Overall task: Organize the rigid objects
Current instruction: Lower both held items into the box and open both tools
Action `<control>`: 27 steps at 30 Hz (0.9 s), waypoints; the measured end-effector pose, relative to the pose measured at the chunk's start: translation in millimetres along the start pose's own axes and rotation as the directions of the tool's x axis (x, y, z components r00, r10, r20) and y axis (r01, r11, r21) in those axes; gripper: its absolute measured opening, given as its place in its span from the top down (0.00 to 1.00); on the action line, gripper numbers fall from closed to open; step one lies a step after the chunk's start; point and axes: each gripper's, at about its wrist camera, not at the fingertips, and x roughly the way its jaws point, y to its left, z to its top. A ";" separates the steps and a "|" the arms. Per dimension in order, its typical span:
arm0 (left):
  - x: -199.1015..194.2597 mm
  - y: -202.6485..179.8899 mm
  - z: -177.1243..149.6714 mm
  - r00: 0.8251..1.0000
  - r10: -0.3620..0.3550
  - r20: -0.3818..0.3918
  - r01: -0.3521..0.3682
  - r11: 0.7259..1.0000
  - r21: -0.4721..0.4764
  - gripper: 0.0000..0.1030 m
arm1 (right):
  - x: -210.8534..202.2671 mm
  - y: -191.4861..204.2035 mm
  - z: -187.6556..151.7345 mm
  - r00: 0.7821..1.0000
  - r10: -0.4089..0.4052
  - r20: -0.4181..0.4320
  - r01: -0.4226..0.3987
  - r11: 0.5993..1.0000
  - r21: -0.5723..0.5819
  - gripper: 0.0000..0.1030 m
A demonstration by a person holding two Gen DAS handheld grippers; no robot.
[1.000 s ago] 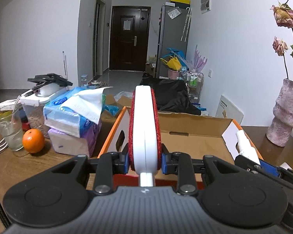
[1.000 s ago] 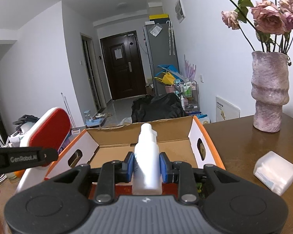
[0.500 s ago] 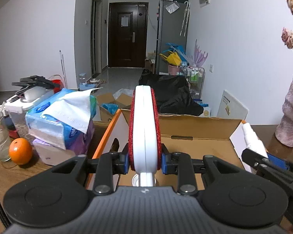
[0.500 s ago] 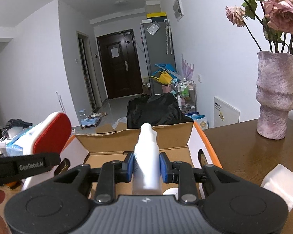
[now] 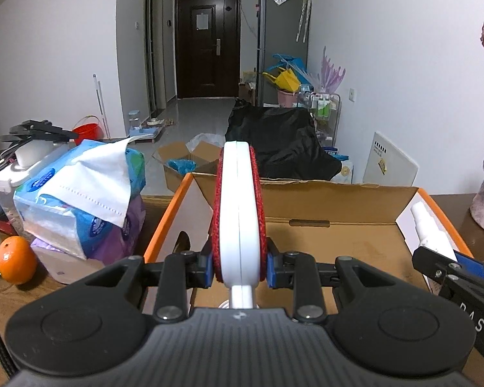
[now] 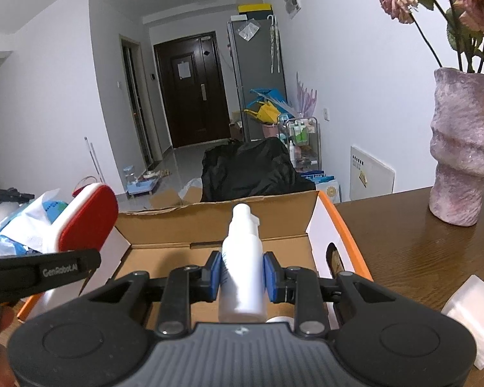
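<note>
My left gripper (image 5: 238,266) is shut on a white brush with red bristle faces (image 5: 238,213), held edge-on above the near left part of an open cardboard box with orange edges (image 5: 335,193). My right gripper (image 6: 242,272) is shut on a white spray bottle (image 6: 243,258), upright over the same box (image 6: 216,219). In the right wrist view the brush (image 6: 87,219) shows at the left over the box's left flap. In the left wrist view the bottle (image 5: 430,232) shows at the box's right edge. A white round thing lies on the box floor below both grippers, mostly hidden.
Tissue packs (image 5: 80,200) and an orange (image 5: 16,259) sit left of the box on the brown table. A purple vase with dried roses (image 6: 461,148) stands at the right, a white packet (image 6: 474,312) near the right front. Beyond the table are a black bag and floor boxes.
Both grippers have moved forward over the box with their objects still held. The box's inside now fills more of each view, and the vase has slid toward the right edge.
</note>
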 end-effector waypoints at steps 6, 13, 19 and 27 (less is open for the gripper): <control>-0.2 -0.5 -0.1 1.000 -0.016 -0.020 0.016 1.000 0.014 0.69 | -0.9 2.2 -0.9 1.000 -0.014 -0.027 0.014 1.000 -0.011 0.74; -32.1 5.9 7.1 0.997 0.015 0.069 -0.015 1.000 -0.005 0.00 | -6.8 -3.5 2.8 0.995 -0.083 -0.061 0.083 0.996 -0.012 0.11; -26.5 11.4 7.6 0.999 0.032 0.033 -0.031 0.999 -0.024 0.00 | -13.0 -3.3 3.9 0.995 -0.089 -0.045 0.088 0.996 -0.021 0.02; -29.3 13.8 3.8 0.999 0.038 0.037 -0.037 0.999 -0.018 0.00 | -17.6 -0.5 2.8 0.996 -0.079 -0.043 0.077 0.996 -0.041 0.02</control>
